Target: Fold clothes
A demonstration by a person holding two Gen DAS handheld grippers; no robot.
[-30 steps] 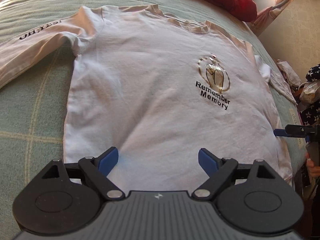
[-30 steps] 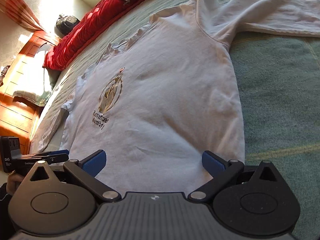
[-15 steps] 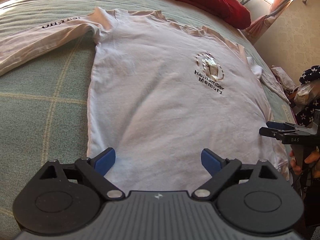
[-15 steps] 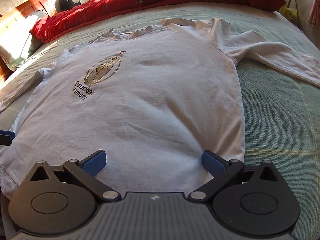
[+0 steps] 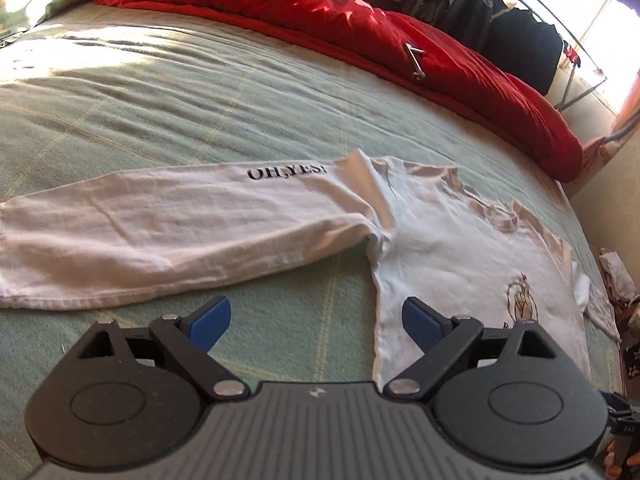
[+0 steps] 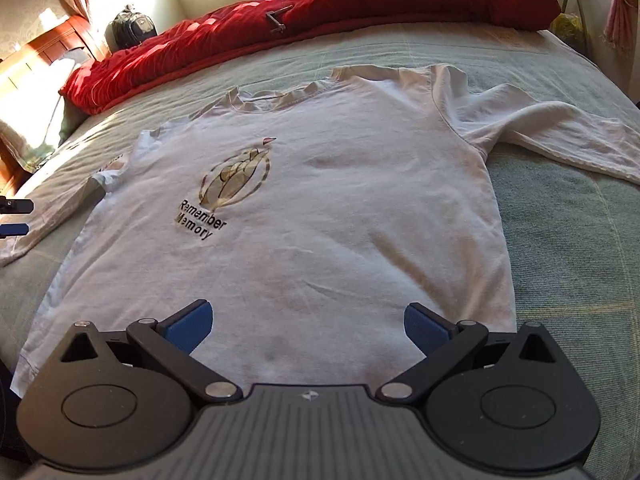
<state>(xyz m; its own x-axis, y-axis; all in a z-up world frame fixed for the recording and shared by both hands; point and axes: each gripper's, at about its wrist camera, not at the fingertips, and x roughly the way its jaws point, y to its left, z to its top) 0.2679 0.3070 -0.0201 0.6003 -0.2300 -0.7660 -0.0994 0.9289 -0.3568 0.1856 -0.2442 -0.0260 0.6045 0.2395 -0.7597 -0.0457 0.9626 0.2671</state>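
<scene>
White cotton, the long-sleeved shirt [image 6: 304, 216] lies flat, print up, on the green bed [image 5: 168, 112], collar toward the red duvet [image 6: 320, 4]. The left gripper [image 5: 316, 318] hovers by the armpit side seam, jaws wide, empty; the sleeve [image 5: 168, 220] stretches leftward. The right gripper [image 6: 306, 322] hangs above the hem, jaws wide, holding nothing.

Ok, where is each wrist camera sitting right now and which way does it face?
Left wrist: behind the open left tongs, facing the "OH,YES!" sleeve across the green bedspread; fingertips of a hand at the lower right.
Right wrist: behind the open right tongs, over the hem, facing up the white shirt.
Shared: shirt, red duvet.
</scene>
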